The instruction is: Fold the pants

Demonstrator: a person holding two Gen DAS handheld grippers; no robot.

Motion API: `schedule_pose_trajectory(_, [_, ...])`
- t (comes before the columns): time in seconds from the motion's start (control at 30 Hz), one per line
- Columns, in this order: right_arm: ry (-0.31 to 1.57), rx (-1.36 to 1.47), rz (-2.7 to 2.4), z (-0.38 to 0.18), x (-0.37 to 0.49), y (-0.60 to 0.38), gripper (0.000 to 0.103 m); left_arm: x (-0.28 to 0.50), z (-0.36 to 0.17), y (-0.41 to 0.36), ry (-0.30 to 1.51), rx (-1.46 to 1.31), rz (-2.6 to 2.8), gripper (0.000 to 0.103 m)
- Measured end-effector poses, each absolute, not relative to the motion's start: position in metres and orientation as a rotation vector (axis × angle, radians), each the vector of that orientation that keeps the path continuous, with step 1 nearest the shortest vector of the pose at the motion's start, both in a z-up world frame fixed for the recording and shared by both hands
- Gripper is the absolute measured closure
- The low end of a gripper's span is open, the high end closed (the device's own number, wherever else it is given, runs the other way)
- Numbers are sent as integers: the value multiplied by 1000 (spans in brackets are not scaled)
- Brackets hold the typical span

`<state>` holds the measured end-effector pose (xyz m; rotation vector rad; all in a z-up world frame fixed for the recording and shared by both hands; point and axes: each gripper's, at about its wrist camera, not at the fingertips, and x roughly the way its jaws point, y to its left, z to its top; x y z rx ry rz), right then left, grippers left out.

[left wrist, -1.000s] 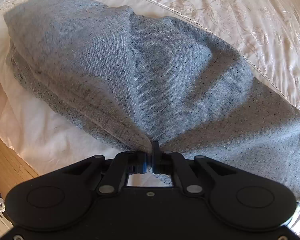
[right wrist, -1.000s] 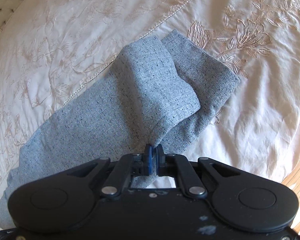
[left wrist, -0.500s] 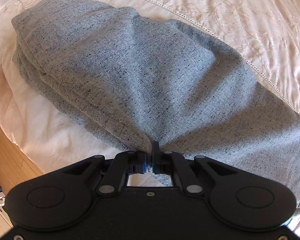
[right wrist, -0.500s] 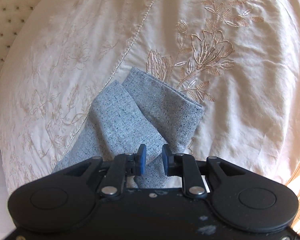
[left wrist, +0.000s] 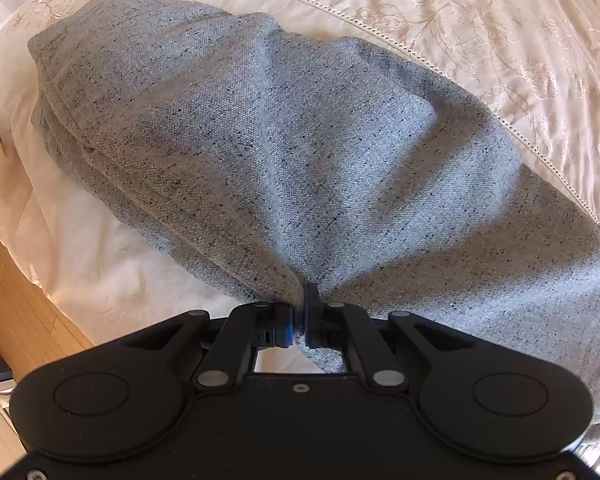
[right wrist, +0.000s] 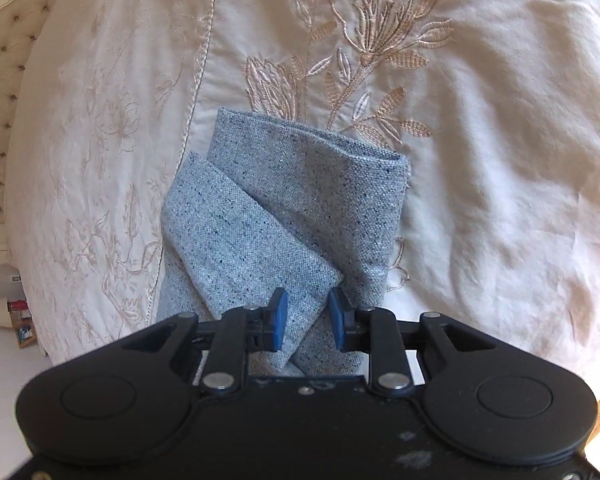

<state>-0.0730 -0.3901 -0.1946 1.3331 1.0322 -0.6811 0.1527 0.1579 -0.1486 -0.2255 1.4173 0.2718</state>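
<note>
Both wrist cameras look steeply down, close over the bed [left wrist: 499, 20]; each sees the same grey pants [left wrist: 260, 140].

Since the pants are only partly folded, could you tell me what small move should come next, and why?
Probably lift the right gripper clear. Its jaws have just been opening, and the pant legs now lie on the bedspread, while the left gripper is clamped on the pants.
</note>
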Motion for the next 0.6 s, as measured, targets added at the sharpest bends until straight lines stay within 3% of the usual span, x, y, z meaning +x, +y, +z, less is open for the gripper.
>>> schedule_pose_trajectory(0.07, [1008,1337,-668,-195,-72,-390,83,153,-149,157,1418,-218,274,96])
schedule_pose_trajectory(0.1, [983,1325,-669,-193,-73,-389,99,154,-149,156,1418,-215,275,96])
schedule_pose_trajectory(0.43, [904,948,-718,-136,-73,-390,100,152,-148,157,1413,-221,259,95])
schedule_pose_trajectory(0.6, [966,795,-722,-135,-77,-377,100,147,-142,158,1404,-208,245,95])
